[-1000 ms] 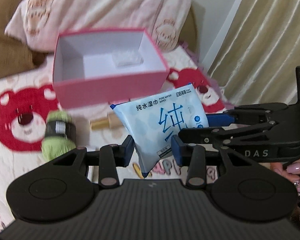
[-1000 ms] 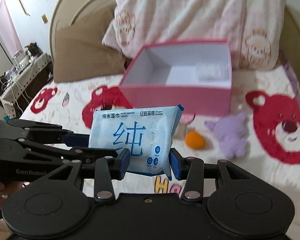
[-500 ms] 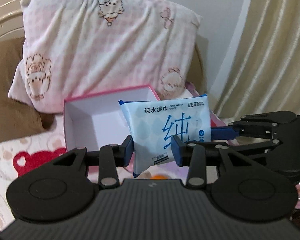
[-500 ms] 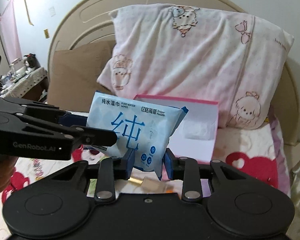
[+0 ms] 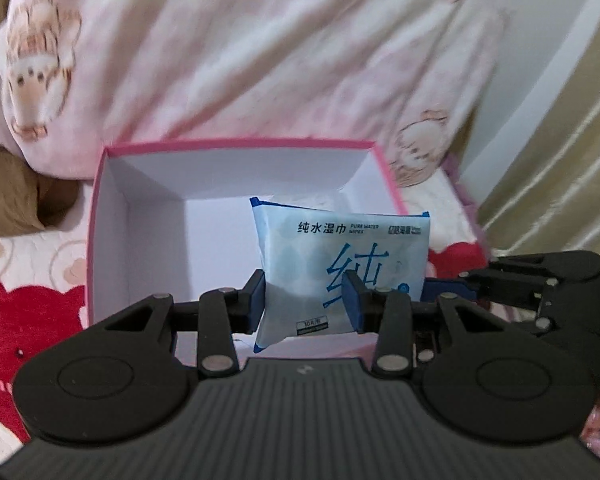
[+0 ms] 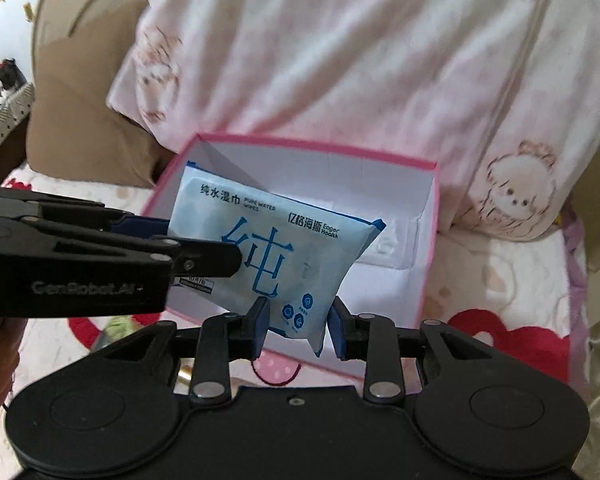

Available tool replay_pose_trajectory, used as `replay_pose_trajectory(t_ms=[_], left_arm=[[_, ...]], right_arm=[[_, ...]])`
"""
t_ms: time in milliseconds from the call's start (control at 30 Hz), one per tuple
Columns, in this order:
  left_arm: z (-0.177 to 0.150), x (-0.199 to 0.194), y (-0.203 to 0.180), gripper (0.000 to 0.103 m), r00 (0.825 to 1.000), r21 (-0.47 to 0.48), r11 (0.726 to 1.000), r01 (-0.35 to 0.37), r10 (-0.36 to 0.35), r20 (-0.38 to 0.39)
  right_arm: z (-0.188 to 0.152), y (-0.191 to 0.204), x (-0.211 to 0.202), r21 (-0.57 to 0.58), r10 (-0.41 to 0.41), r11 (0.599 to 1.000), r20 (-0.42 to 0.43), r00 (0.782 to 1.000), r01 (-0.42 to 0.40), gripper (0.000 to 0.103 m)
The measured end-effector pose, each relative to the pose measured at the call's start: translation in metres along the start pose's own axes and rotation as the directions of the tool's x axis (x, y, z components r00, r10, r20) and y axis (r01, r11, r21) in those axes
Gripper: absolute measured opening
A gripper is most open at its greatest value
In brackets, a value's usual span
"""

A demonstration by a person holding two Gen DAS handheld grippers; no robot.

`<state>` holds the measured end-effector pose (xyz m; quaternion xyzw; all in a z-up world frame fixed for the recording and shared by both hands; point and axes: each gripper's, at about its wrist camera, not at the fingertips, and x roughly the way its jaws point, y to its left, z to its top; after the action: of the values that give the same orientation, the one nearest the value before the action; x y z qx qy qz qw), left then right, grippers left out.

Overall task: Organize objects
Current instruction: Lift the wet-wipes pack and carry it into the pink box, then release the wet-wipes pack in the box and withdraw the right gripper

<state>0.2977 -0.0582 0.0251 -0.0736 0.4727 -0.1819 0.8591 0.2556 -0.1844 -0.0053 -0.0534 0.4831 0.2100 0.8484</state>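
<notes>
In the left wrist view, your left tool (image 5: pixel 305 300) tilts downward over the open pink box (image 5: pixel 236 148) on the bed. Its two blue pads are clamped on the lower left part of the pack of wipes (image 5: pixel 340 264), which stands upright above the box's white inside, towards its right half. Your right tool (image 5: pixel 440 288) reaches in from the right edge and meets the pack's right side. A bit of your hand (image 5: pixel 596 428) shows at the lower right. Behind the box leans the pink pillow (image 5: pixel 260 48). A second ago this camera saw the box from farther off, with a green roll and other small things on the bear-print bedspread (image 5: pixel 28 312) before it; half a second ago the box sat low in the frame beneath the pillow. Now the box fills the middle and the pack hangs over its opening.

In the right wrist view, your right tool (image 6: pixel 298 328) also points down, its pads closed on the pack's (image 6: pixel 276 248) bottom corner. The left tool (image 6: pixel 204 248) comes in from the left, gripping the pack's left edge. The pack is tilted, its top left corner over the box (image 6: pixel 428 240). A second ago these pads stood wider around the pack; now they pinch it.
</notes>
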Motion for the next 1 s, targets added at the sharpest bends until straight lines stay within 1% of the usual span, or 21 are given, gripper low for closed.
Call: replay_pose_trajectory(t_ms=[133,200,267,367,467,567,667,733,867,933,1000], left_arm=[[0.001,0.035,0.021,0.039,0.999,-0.056,0.998,0.017,-0.019,-0.042],[-0.002,0.051,0.032,0.039,0.997,-0.091,0.995,0.036,-0.042,-0.065],[-0.003,0.065,0.038,0.039,0.991,-0.101,0.993,0.064,-0.075,-0.107],[-0.006,0.082,0.038,0.041,0.984,-0.085,0.993,0.084,-0.096,-0.149],[-0.01,0.092,0.037,0.041,0.983,-0.104,0.99,0.091,-0.106,-0.151],[-0.014,0.1,0.039,0.041,0.978,-0.151,0.983,0.102,-0.127,-0.164],[-0.018,0.107,0.042,0.041,0.973,-0.199,0.974,0.111,-0.147,-0.175],[-0.019,0.113,0.045,0.041,0.968,-0.227,0.966,0.121,-0.166,-0.189],[-0.021,0.12,0.053,0.041,0.96,-0.274,0.952,0.134,-0.193,-0.202],[-0.021,0.123,0.05,0.041,0.963,-0.275,0.953,0.126,-0.184,-0.198],[-0.02,0.128,0.045,0.042,0.967,-0.265,0.958,0.108,-0.163,-0.196]], right_arm=[[0.007,-0.001,0.035,-0.014,-0.031,0.999,-0.068,0.997,0.031,0.036],[0.01,-0.003,0.049,-0.031,-0.048,0.998,-0.088,0.995,0.046,0.036],[0.009,-0.004,0.059,-0.046,-0.077,0.996,-0.104,0.992,0.072,0.036],[0.005,-0.009,0.068,-0.05,-0.095,0.995,-0.125,0.988,0.09,0.036],[0.003,-0.008,0.075,-0.074,-0.135,0.989,-0.137,0.981,0.126,0.036],[0.002,-0.009,0.08,-0.081,-0.154,0.987,-0.167,0.974,0.142,0.036],[0.003,-0.013,0.082,-0.061,-0.171,0.985,-0.184,0.968,0.163,0.035],[0.003,-0.011,0.085,-0.073,-0.195,0.98,-0.189,0.962,0.184,0.035],[0.002,-0.006,0.086,-0.1,-0.204,0.977,-0.199,0.959,0.187,0.035],[0.004,-0.009,0.088,-0.082,-0.208,0.977,-0.2,0.957,0.195,0.035],[0.004,-0.008,0.091,-0.099,-0.239,0.97,-0.198,0.951,0.223,0.034]])
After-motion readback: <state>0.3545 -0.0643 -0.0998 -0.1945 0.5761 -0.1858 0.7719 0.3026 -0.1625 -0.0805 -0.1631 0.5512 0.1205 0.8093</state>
